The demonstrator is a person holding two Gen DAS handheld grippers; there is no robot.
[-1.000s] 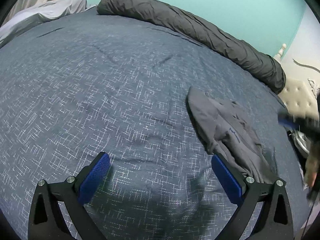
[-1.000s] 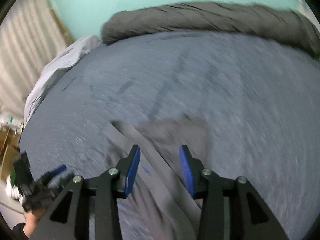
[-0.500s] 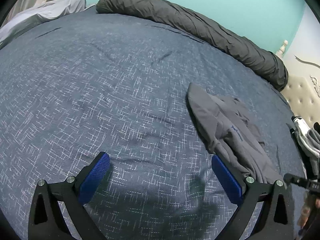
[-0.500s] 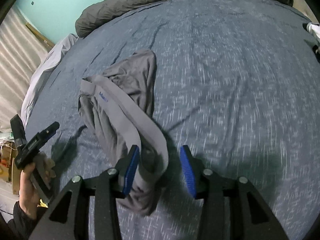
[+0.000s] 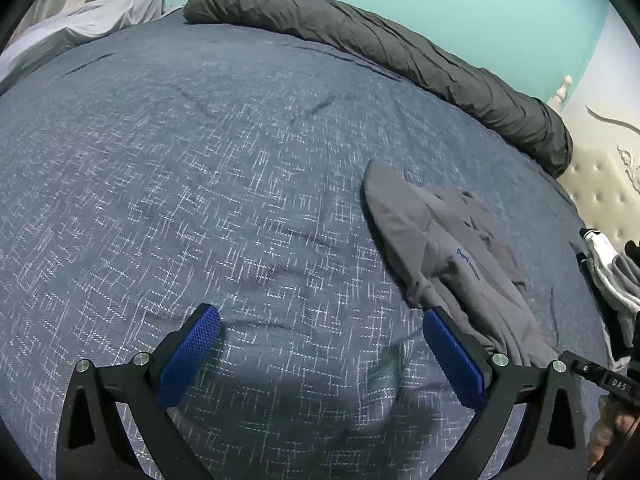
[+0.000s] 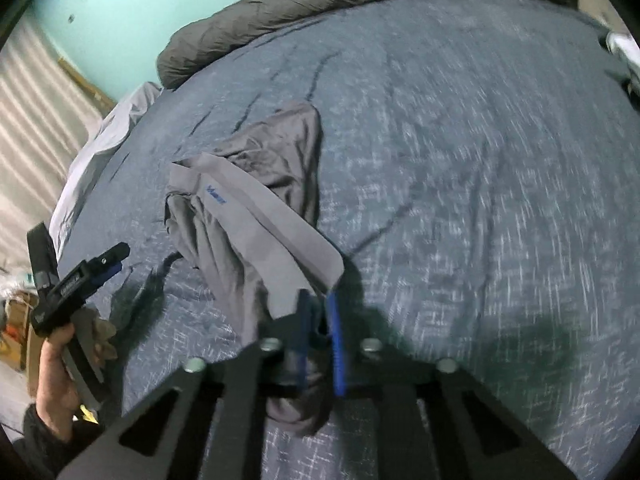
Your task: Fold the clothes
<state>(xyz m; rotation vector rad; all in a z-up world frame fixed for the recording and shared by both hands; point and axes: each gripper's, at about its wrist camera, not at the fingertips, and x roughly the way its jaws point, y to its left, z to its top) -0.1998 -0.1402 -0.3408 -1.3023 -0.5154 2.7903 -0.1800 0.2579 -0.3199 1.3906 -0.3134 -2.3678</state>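
A crumpled grey garment [image 5: 448, 252] with a lighter waistband and a small blue logo lies on the blue patterned bedspread [image 5: 200, 184]. It also shows in the right wrist view [image 6: 256, 216]. My right gripper [image 6: 320, 304] is shut on the near end of its waistband. My left gripper [image 5: 320, 340] is open and empty, low over the bedspread, with the garment just past its right finger. In the right wrist view the left gripper [image 6: 104, 262] shows at the left, held in a hand.
A rolled dark grey duvet [image 5: 380, 48] lies along the far side of the bed. A pale sheet [image 5: 80, 28] is bunched at the far left corner. White and grey clothes [image 5: 608, 268] lie at the right edge, near a tufted headboard [image 5: 596, 192].
My right gripper has closed from half open onto the garment's waistband end. The left gripper has stayed open and nearly still.
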